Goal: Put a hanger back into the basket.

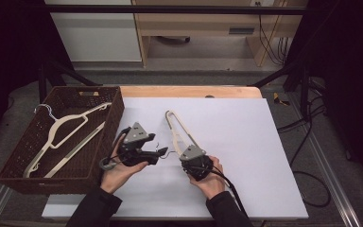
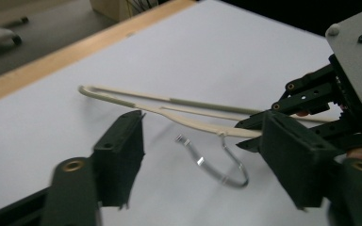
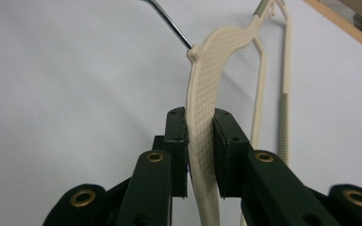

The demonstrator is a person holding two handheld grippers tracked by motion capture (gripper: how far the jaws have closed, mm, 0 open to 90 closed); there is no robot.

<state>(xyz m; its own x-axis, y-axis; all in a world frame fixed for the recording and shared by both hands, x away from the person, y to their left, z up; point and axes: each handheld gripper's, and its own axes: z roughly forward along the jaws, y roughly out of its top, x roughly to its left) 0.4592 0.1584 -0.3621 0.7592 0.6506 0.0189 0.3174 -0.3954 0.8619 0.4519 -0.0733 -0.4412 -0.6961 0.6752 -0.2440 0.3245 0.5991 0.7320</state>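
Hanger handoff: right gripper (image 1: 194, 163) clamped on cream hanger (image 1: 177, 130), left gripper (image 1: 157, 152) released.
High view: hanger lies on the white sheet (image 1: 246, 142) mid-table, right of the brown basket (image 1: 105, 142) that holds another hanger (image 1: 66, 132); left gripper view: jaws stand wide apart with nothing between them, metal hook (image 2: 217, 165) just beyond; right gripper view: pads (image 3: 179, 141) pinch the hanger's textured shoulder (image 3: 205, 117); judgement: keep the pinch square, lift slowly so the hook doesn't snag, carry toward the basket.
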